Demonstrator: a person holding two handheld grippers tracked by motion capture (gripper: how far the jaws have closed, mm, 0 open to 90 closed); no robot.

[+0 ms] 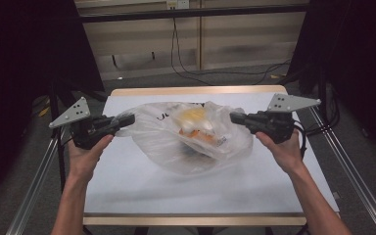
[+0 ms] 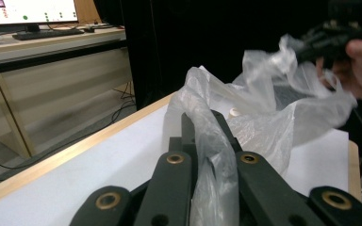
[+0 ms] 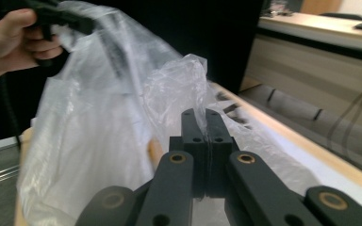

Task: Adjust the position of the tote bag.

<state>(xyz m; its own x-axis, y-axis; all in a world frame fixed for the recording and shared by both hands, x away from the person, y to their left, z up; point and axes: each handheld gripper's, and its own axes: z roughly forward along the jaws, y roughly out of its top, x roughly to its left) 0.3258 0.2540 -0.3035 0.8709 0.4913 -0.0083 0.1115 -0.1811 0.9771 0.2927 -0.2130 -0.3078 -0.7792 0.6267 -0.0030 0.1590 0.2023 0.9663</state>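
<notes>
The white-topped desk (image 1: 127,191) carries a clear plastic bag (image 1: 166,147) at its middle, with the bag's body sagging on the surface and its two handle ends drawn outward toward nine and three o'clock. Inside the bag, food items in orange and yellow wrapping (image 1: 196,128) are seen, lying toward twelve o'clock of the bag's belly; what exactly they are cannot be told. The left tool (image 1: 127,119) is held at nine o'clock, its jaws closed down on a twisted strand of the bag's handle, as is plain in the left gripper view, where the film (image 2: 207,155) runs between the jaws. The right tool (image 1: 235,117) is held at three o'clock, and in the right gripper view its jaws are pressed almost together with a thin fold of film (image 3: 188,84) pinched between them. The step in hand is judged to be the spreading or lifting of the bag by its two handles. For this to be done well, both pinches should be kept firm, since thin film is likely to slip; the pull should be shared evenly between nine and three o'clock, so that the contents are not tipped toward one side; and any lift should be made slowly, so that the film is not torn at the pinched points.
</notes>
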